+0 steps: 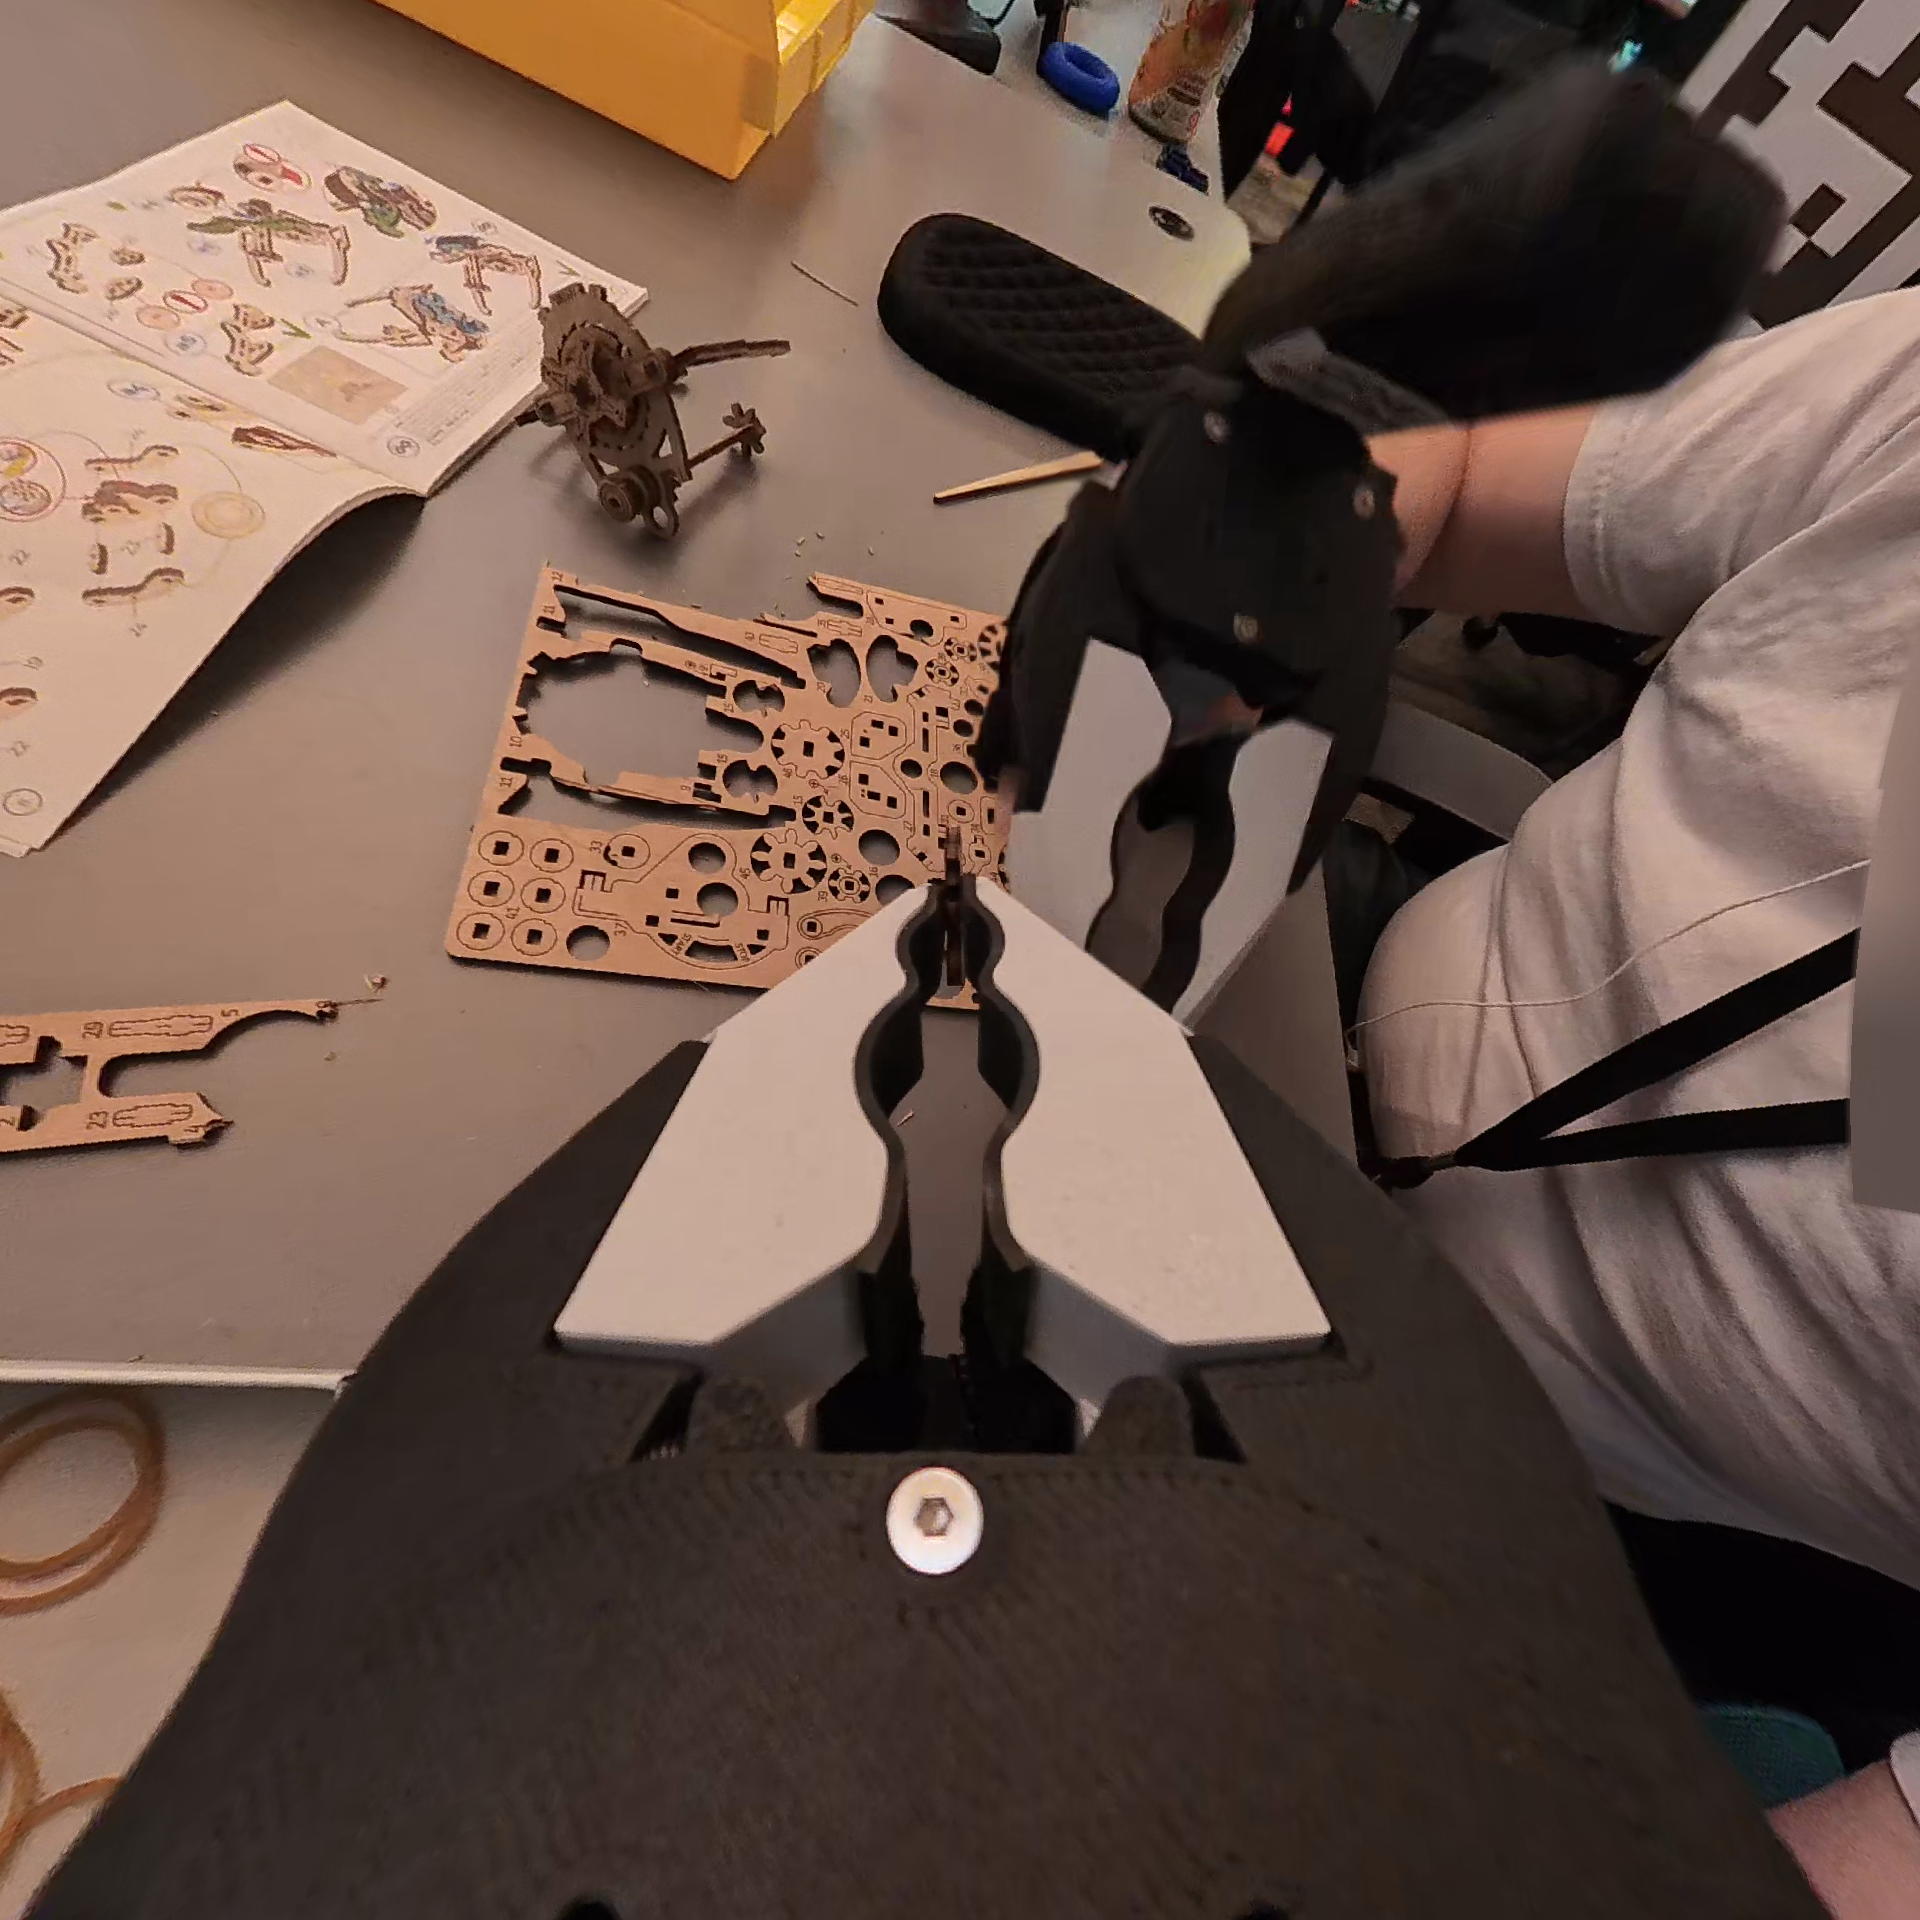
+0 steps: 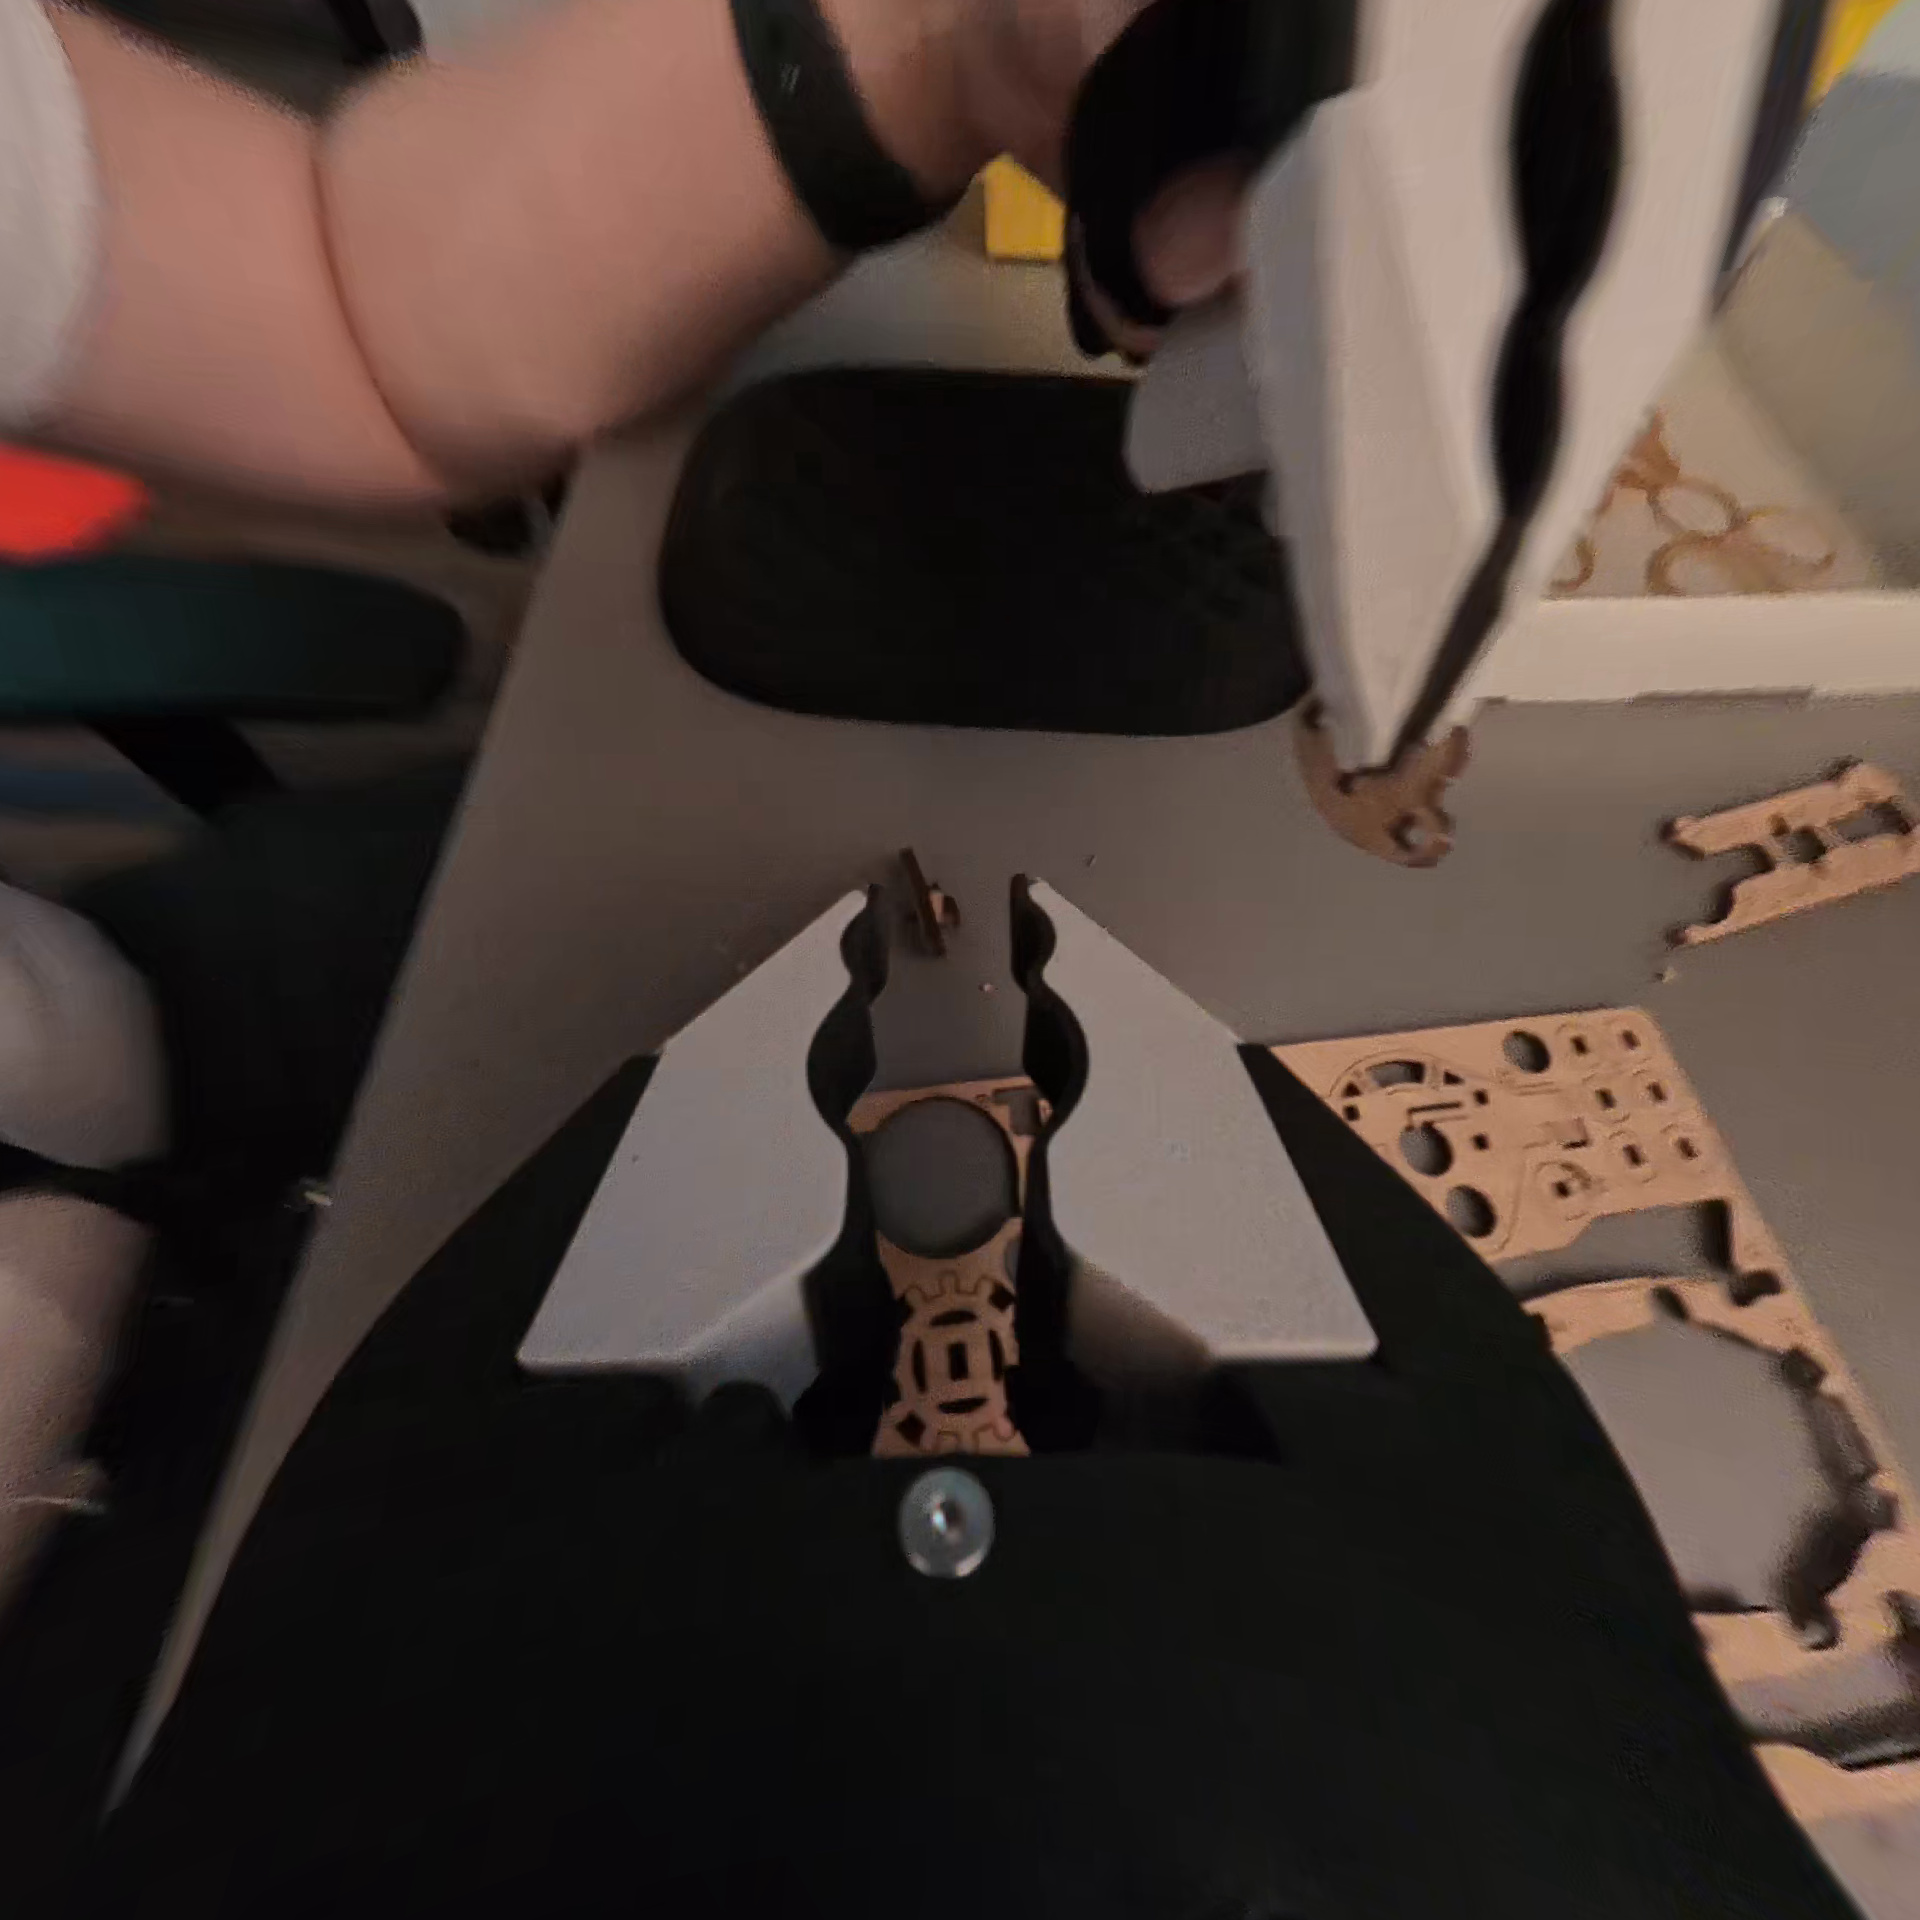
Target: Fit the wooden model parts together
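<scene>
My left gripper (image 1: 951, 914) is shut on a thin wooden part (image 1: 952, 862), seen edge-on above the punched wooden sheet (image 1: 727, 790). In the right wrist view the left gripper (image 2: 1392, 743) holds that part, a rounded wooden plate (image 2: 1382, 816) with small holes, just above the table. My right gripper (image 2: 948, 899) is open over the table's near edge. A small dark wooden piece (image 2: 923, 904) sits between its fingers, close to the left fingertip (image 2: 873, 914); I cannot tell whether it touches it. The right gripper (image 1: 1081, 873) also shows in the left wrist view, open, right of the sheet.
A part-built dark wooden model (image 1: 613, 405) stands beside the open instruction booklet (image 1: 208, 364). A wooden offcut (image 1: 114, 1070) lies left. A black mesh pad (image 1: 1029, 312), a thin wooden stick (image 1: 1018, 480), a yellow box (image 1: 665, 73) and rubber bands (image 1: 73, 1475) are around. A person in a white shirt (image 1: 1662, 935) sits right. The grippers' ends are close to 8 cm from one another. It is some 15 cm from my left tips to the wooden offcut (image 1: 114, 1070). The right camera catches it too, in the right wrist view (image 2: 1767, 867).
</scene>
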`<control>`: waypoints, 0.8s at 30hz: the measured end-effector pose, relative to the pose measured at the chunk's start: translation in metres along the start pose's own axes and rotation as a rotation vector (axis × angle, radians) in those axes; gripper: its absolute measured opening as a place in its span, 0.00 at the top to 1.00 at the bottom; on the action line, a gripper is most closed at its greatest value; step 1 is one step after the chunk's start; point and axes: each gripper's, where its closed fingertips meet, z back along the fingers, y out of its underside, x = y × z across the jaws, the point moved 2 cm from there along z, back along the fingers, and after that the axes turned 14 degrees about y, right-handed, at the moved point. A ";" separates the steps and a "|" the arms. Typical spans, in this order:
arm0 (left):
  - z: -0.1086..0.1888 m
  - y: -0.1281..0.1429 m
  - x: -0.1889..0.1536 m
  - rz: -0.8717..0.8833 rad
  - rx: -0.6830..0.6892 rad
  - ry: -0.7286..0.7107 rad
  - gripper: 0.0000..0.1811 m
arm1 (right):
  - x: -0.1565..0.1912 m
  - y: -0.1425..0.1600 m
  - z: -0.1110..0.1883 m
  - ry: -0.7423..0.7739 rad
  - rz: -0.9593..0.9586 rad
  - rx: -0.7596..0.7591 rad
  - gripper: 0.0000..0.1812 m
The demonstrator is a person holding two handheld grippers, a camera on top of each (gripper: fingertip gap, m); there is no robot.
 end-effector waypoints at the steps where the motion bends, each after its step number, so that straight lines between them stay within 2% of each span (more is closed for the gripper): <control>1: 0.000 0.000 0.000 0.000 0.001 0.001 0.99 | 0.003 0.004 -0.004 0.020 0.076 0.009 0.88; 2: 0.000 0.000 0.000 0.001 0.002 0.000 0.99 | 0.007 0.008 -0.007 0.028 0.128 0.025 0.89; 4: 0.000 0.000 0.001 0.006 -0.002 0.004 0.99 | 0.009 0.011 -0.010 0.052 0.186 0.042 0.99; 7: 0.000 0.001 0.002 0.016 -0.010 0.011 0.99 | 0.013 0.010 -0.008 0.086 0.304 0.001 0.99; 13: 0.000 0.001 0.001 0.020 -0.012 0.014 0.99 | 0.021 0.021 -0.002 0.151 0.683 -0.033 0.97; 16: 0.000 0.000 0.001 0.021 -0.014 0.017 0.99 | 0.028 0.022 0.007 0.110 0.720 -0.058 0.94; 18: 0.000 0.001 0.001 0.024 -0.015 0.022 0.99 | 0.028 0.019 0.015 0.092 0.681 -0.081 0.91; 20: 0.000 0.001 0.000 0.031 -0.013 0.028 0.99 | 0.024 0.013 0.028 0.053 0.563 -0.113 0.88; 22: -0.001 0.002 -0.001 0.035 -0.011 0.032 0.99 | 0.002 -0.003 0.040 0.085 0.353 -0.165 0.87; 24: -0.001 0.003 -0.002 0.038 -0.005 0.038 0.99 | -0.034 -0.016 0.045 0.123 0.027 -0.159 0.88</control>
